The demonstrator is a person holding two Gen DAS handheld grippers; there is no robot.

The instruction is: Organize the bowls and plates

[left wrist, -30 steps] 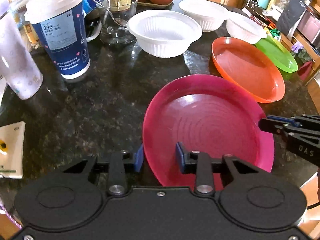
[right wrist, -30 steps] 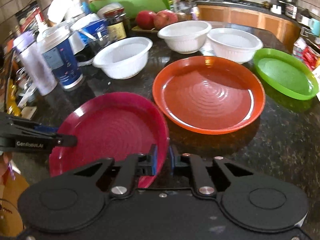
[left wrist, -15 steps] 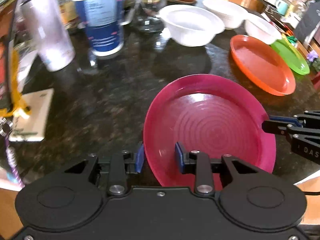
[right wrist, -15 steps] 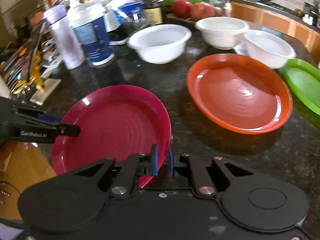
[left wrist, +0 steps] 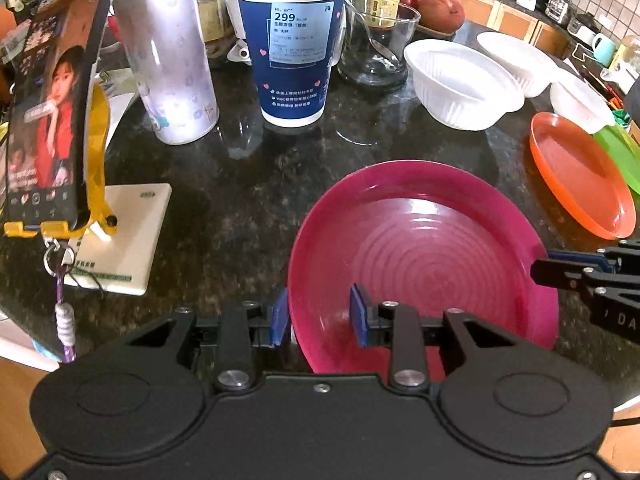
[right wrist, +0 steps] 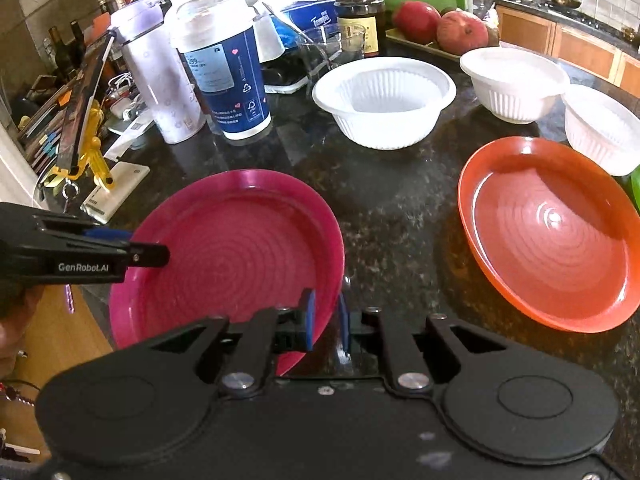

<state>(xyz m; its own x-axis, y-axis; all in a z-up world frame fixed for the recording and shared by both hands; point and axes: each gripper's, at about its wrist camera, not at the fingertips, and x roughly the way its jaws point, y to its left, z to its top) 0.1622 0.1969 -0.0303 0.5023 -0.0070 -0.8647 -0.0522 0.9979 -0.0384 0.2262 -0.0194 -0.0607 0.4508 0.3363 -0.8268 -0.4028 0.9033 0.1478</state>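
Note:
A magenta plate (left wrist: 420,240) (right wrist: 240,248) sits low over the dark stone counter, held from both sides. My left gripper (left wrist: 319,316) straddles its left rim, one blue pad outside the slanted wall and one inside, pressing on it. My right gripper (right wrist: 325,316) pinches the right rim between its narrow pads; its jaws are just starting to open with the rim still between them. Each gripper shows in the other view, the right gripper (left wrist: 540,270) and the left gripper (right wrist: 160,256). To the right lie an orange plate (right wrist: 548,236) and a green plate (left wrist: 616,152). Three white bowls (right wrist: 384,100) (right wrist: 516,80) (right wrist: 604,132) stand behind.
A blue paper cup (left wrist: 296,60), a pale bottle (left wrist: 168,60) and a glass (left wrist: 376,48) stand close behind the magenta plate. A phone on a yellow stand (left wrist: 48,120) and a white card (left wrist: 120,236) occupy the left. The counter edge runs at the near left.
Both grippers have carried the magenta plate leftward across the counter. The cup, bottle and phone stand are now close; the orange plate lies farther right.

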